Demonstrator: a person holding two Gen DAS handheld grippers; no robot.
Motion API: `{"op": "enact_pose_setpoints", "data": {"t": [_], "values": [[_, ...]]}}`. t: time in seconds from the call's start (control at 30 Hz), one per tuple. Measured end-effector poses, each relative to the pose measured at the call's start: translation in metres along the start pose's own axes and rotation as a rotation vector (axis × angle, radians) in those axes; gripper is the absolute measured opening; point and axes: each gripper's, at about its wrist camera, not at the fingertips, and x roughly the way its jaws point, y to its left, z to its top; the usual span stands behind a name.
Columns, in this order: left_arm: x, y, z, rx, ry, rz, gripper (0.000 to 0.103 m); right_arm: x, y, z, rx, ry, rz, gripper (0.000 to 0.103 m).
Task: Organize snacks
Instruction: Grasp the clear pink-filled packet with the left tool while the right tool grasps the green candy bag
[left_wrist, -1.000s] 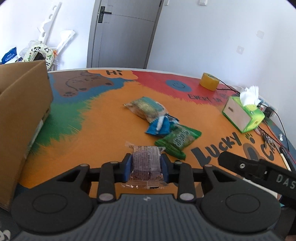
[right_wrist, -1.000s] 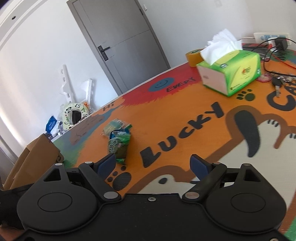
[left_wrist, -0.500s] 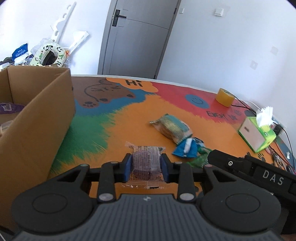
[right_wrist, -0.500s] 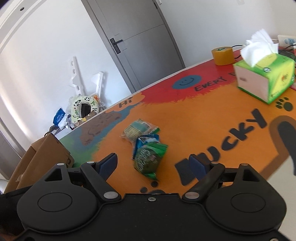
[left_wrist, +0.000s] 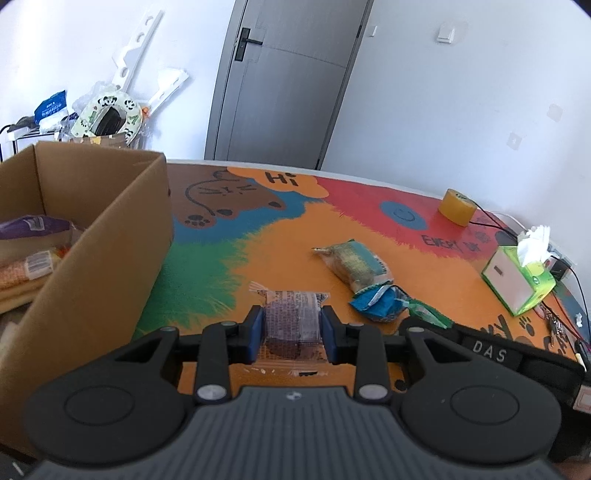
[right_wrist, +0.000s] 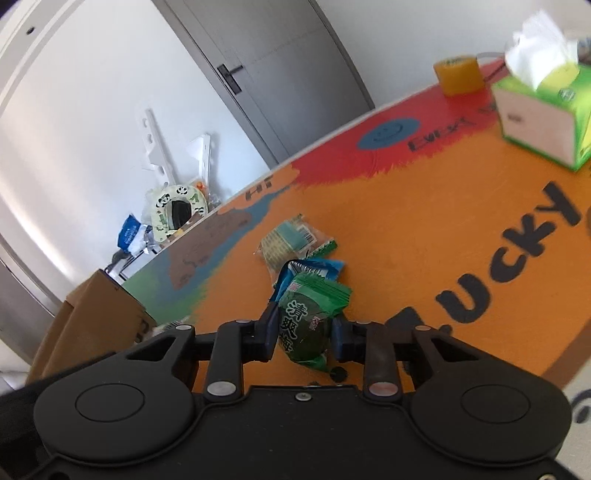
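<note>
Left wrist view: left tool (left_wrist: 291, 334) is clamped on a clear-wrapped dark snack (left_wrist: 291, 325), blue pads pressed on both sides, packet held above the orange part of the surface (left_wrist: 280, 254). Cardboard box (left_wrist: 110, 236) is seen at the left edge of the surface, open at the top, near the held packet but apart from it; a purple packet (left_wrist: 33, 225) and an orange-patterned packet (left_wrist: 26, 269) are visible inside. A beige-and-teal packet (left_wrist: 354, 264) lies mid-surface, with a blue packet (left_wrist: 376, 302) touching its near end. Part of the right tool's body, marked "DAS", crosses the lower right of this view.

Right wrist view: right tool (right_wrist: 304, 338) is set around a green packet (right_wrist: 310, 325) with Chinese print; both blue pads appear to touch its sides, so it is read as gripped, though whether it is lifted off the surface cannot be told. The blue packet (right_wrist: 314, 267) lies just behind it, overlapped by it, and the beige-and-teal packet (right_wrist: 288, 240) sits beyond that.

Toward the far right edge of the surface, a green tissue box (right_wrist: 543, 118) and a yellow tape roll (right_wrist: 458, 75) are seen, well apart from the snacks. Black cables (left_wrist: 495, 221) run past the tape roll.
</note>
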Motion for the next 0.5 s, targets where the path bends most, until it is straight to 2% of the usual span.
{"op": "enact_pose_setpoints", "data": {"t": [0.5], "values": [[-0.055, -0.006, 0.000, 0.015, -0.084, -0.030, 0.032, -0.064, 0.021, -0.005, -0.047, -0.112, 0.019, 0.028]]}}
